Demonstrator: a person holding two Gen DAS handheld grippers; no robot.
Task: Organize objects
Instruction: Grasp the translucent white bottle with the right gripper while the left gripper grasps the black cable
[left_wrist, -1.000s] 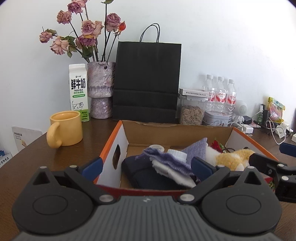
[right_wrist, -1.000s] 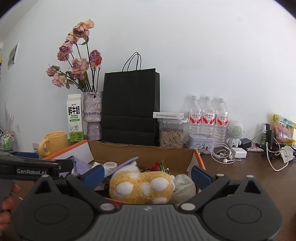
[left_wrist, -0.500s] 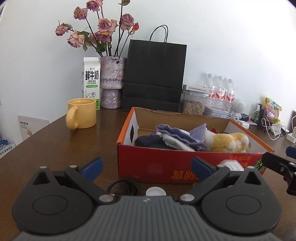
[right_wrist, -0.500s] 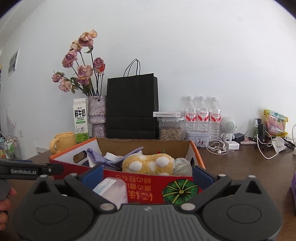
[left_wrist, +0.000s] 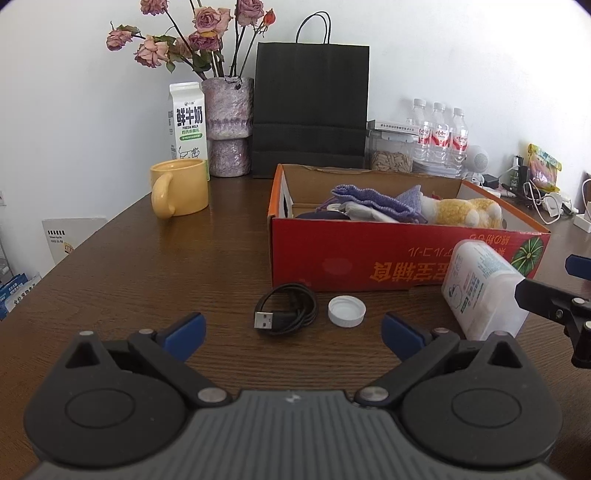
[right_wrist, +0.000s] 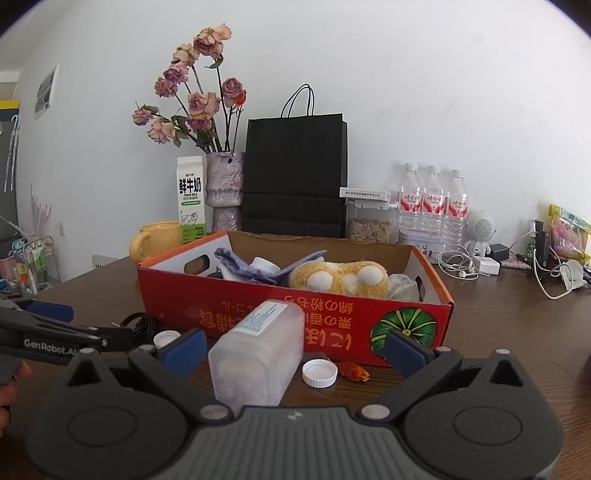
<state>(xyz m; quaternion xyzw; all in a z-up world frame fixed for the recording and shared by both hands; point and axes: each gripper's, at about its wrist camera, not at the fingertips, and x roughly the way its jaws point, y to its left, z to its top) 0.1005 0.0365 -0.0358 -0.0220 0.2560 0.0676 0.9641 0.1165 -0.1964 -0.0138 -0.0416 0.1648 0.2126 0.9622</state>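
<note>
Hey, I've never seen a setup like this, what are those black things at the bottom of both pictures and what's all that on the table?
Those are two hand-held grippers, each carried by a person, with a camera looking forward along its two blue-tipped fingers. One picture comes from the left hand-held gripper, the other from the right hand-held gripper. Both are open and hold nothing. On the brown table stands a red cardboard box containing a yellow plush toy and purple cloths. In front of it lie a coiled black USB cable, a white cap and a clear plastic bottle on its side. A yellow mug stands farther back.
</note>
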